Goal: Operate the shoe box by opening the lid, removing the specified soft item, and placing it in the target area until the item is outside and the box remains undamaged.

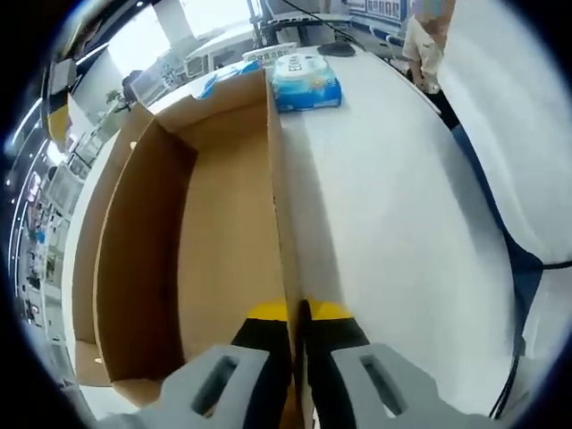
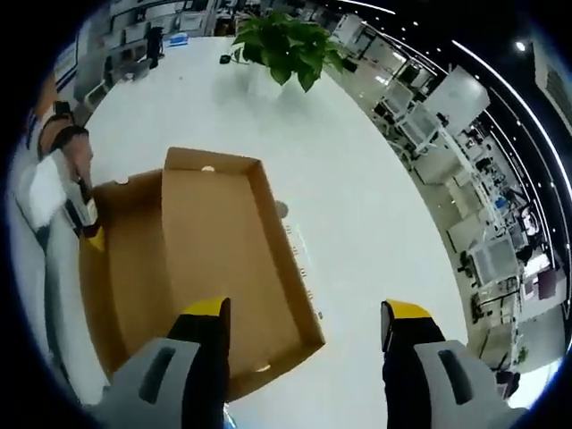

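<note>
The brown cardboard shoe box [image 1: 223, 232] lies open on the white table, and its inside looks empty. My left gripper [image 1: 298, 311] is shut on the top edge of the box's right side wall. A soft blue and white pack [image 1: 307, 82] rests on the table just past the far end of that wall. In the right gripper view the open box [image 2: 223, 259] is seen from above. My right gripper [image 2: 307, 326] hovers open above the box's near corner with nothing between its jaws. The left gripper [image 2: 89, 234] pinches the box's left edge there, held by a hand [image 2: 76, 156].
The white table [image 2: 357, 206] stretches wide to the right of the box. A green potted plant [image 2: 286, 45] stands at its far end. A person [image 1: 427, 45] stands beyond the table in the left gripper view. White cloth [image 1: 518, 125] lies at the right.
</note>
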Available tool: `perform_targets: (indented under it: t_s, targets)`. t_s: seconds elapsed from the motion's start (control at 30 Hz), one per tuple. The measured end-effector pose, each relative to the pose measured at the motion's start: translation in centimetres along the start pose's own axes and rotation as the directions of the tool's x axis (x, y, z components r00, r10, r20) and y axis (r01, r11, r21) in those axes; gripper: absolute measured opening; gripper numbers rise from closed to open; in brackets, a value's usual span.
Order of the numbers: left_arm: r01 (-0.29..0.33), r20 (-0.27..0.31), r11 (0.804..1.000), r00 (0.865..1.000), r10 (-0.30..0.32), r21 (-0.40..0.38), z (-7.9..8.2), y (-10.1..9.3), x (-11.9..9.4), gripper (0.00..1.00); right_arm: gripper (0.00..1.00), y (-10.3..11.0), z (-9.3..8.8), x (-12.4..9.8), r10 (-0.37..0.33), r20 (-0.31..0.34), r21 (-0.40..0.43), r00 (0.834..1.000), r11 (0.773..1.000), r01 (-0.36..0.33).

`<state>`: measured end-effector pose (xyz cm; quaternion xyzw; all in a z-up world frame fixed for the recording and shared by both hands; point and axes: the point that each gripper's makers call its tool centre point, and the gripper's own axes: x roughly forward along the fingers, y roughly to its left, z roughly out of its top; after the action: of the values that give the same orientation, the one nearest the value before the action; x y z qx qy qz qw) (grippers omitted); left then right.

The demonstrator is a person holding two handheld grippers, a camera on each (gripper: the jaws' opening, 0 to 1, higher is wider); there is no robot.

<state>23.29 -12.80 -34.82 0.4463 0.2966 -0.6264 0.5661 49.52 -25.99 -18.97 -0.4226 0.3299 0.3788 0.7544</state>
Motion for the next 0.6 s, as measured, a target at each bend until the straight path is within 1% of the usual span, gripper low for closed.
perform_targets:
  t_s: [0.03,0.07,0.1,0.17,0.23,0.27,0.37,0.5,0.6]
  targets:
    - [-0.001,0.001,1.000,1.000,0.001,0.000,0.0,0.0,0.0,0.02,0.67,0.0,0.1,0.2,0.011,0.005,-0.010,1.000,1.000,-0.011]
    - [-0.001,0.001,1.000,1.000,0.001,-0.001,0.0,0.1,0.0,0.02,0.65,0.2,0.5,0.6,0.038,0.025,-0.030,0.999,0.999,-0.037]
    - [-0.001,0.000,1.000,1.000,0.001,0.004,0.0,0.1,0.0,0.02,0.65,0.2,0.5,0.7,0.040,0.024,-0.029,0.999,0.999,-0.039]
    - [-0.001,-0.001,1.000,1.000,0.001,0.013,0.0,0.1,0.1,0.02,0.65,0.2,0.6,1.5,0.068,0.030,-0.011,0.997,0.998,-0.067]
    - [-0.001,-0.003,1.000,1.000,0.001,0.003,0.0,0.1,0.0,0.02,0.65,0.0,0.6,1.9,0.073,0.035,-0.006,0.997,0.997,-0.073]
    - [-0.002,-0.003,1.000,1.000,0.002,0.009,0.0,0.1,0.0,0.02,0.65,-0.2,0.5,2.2,0.079,0.032,-0.004,0.996,0.997,-0.079]
    - [-0.003,0.002,1.000,1.000,0.003,0.002,0.1,0.1,0.0,0.02,0.66,-0.1,0.6,3.0,0.107,0.047,0.009,0.993,0.994,-0.107]
    - [-0.001,0.002,1.000,1.000,0.001,0.006,0.1,0.1,0.0,0.02,0.66,-0.2,-0.1,4.2,0.126,0.026,0.019,0.992,0.992,-0.126]
    - [-0.001,0.002,1.000,1.000,0.001,0.004,0.1,0.1,0.0,0.02,0.65,-0.4,-0.6,5.2,0.146,0.023,0.044,0.989,0.988,-0.147]
